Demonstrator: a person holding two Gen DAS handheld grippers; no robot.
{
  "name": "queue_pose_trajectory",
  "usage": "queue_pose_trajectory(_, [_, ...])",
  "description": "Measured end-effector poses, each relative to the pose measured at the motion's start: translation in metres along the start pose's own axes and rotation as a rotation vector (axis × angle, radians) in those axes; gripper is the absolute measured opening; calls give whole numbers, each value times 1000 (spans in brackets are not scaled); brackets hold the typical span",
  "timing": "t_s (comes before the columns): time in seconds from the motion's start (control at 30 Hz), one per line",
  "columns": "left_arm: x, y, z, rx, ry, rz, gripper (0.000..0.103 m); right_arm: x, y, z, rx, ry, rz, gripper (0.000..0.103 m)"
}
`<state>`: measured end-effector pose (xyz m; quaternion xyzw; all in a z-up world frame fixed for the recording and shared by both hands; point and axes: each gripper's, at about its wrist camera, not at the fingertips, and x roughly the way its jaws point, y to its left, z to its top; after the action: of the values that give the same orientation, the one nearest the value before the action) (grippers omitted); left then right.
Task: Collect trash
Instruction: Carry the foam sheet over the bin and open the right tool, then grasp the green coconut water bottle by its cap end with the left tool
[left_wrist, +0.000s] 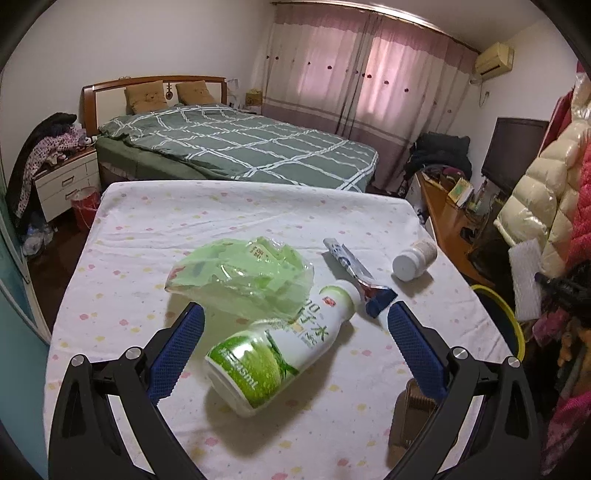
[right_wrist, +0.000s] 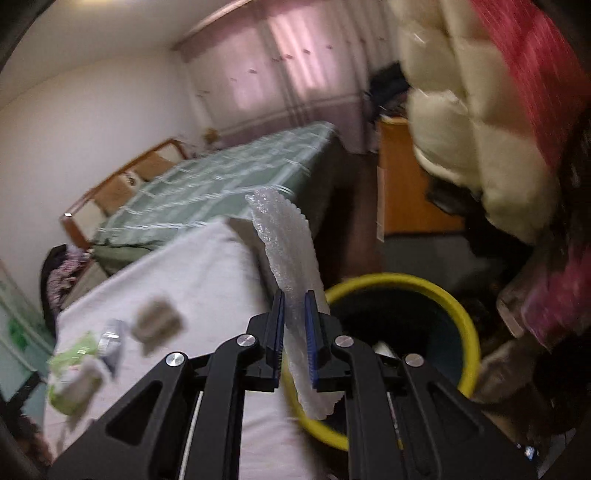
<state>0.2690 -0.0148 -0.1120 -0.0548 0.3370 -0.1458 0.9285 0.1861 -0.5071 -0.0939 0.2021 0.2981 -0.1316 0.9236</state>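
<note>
My right tool (right_wrist: 294, 339) pinches a strip of white foam wrap (right_wrist: 286, 243) near its lower end, above the yellow-rimmed bin (right_wrist: 466, 325) beside the counter (right_wrist: 207, 266). I judge it light, limp and crushable; a hold nearer the middle would flap less. My left tool (left_wrist: 295, 350) hangs spread over the green-labelled bottle (left_wrist: 273, 350), which looks rigid, smooth and apt to roll.

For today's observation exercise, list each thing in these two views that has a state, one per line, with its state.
Left gripper: open, holding nothing.
Right gripper: shut on the white bubble-wrap sheet.
White-and-green plastic drink bottle: lying on its side.
White pill bottle: lying on its side, capped.
Green plastic bag: crumpled.
Blue-and-silver foil wrapper: torn open, flat.
Yellow-rimmed bin: open-topped.
</note>
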Motion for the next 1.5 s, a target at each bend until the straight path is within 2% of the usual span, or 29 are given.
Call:
queue_pose_trajectory(0.17, [4,1,-8,14,51,16,98,24,-24,-15,33,40,-73,15])
queue_pose_trajectory(0.27, [9,4,-12,22,76,32,98,32,-29,-17,60,51,-61,15])
queue_pose_trajectory(0.7, [32,11,-19,30,142,44,98,44,10,-20,-7,62,-17,25])
queue_pose_trajectory(1.0, [44,7,-20,65,197,-39,98,45,18,-22,-15,80,16,26])
queue_pose_trajectory(1.13, [37,-14,-27,115,223,-123,98,44,20,-22,-16,83,32,27])
queue_pose_trajectory(1.17, [35,-18,-28,129,221,-123,98,43,21,-22,-15,82,36,27])
queue_pose_trajectory(1.23, [33,-26,-30,165,205,-76,98,43,20,-22,-13,80,42,28])
queue_pose_trajectory(1.3, [35,-27,-30,174,202,-55,94,43,21,-23,-11,82,48,28])
queue_pose_trajectory(1.37, [41,-27,-31,173,216,-52,83,43,21,-24,-12,85,54,28])
queue_pose_trajectory(1.5, [52,-21,-36,165,249,-49,75,43,21,-26,-13,92,61,28])
